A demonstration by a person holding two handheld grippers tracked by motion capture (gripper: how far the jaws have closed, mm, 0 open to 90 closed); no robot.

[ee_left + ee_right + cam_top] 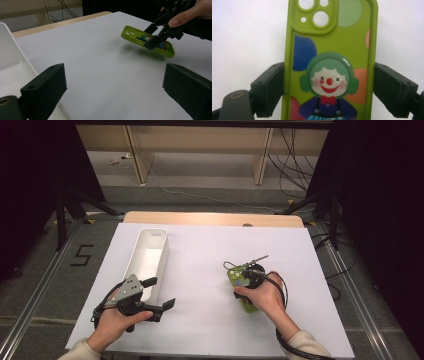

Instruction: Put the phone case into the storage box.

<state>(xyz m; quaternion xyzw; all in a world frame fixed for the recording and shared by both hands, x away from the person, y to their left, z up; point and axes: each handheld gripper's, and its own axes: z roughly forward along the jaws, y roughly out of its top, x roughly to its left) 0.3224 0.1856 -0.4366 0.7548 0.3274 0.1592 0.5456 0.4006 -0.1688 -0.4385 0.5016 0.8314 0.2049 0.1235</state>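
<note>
- Right gripper (329, 82): jaws closed against the long edges of the green phone case (332, 62), which sits between them, camera cutout pointing away, lifted clear of the white table (100, 75).
- Left gripper (159, 296): jaws wide, empty, just beside the white bin (150, 252).
- Progress, judged: case picked up; carrying it over and setting it in the bin likely remains.

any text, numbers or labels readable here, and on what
"5": black tape mark on the floor, left of the table.
The green phone case clamped in the right gripper bears a clown picture, no lettering.
White bin: no label to be seen.
</note>
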